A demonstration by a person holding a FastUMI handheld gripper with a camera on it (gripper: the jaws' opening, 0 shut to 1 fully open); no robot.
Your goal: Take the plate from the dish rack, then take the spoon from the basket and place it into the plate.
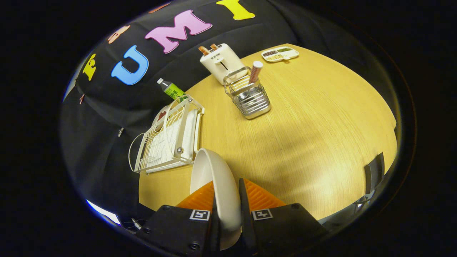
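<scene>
A white plate (214, 178) stands on edge between my fingers, held above the wooden table (314, 135). My gripper (227, 200) is shut on the plate, one finger on each face. Beyond the fingers and to the left sits the white wire dish rack (171, 139), with no plate in its slots. Farther ahead stands a metal wire basket (248, 97); a spoon handle with a pale striped grip (255, 71) sticks up out of it.
A white toaster (223, 61) stands behind the basket. A green-labelled bottle (172, 90) lies behind the rack. A small divided tray (280, 54) rests at the table's far edge. A dark chair back (374, 171) shows at the table's right edge.
</scene>
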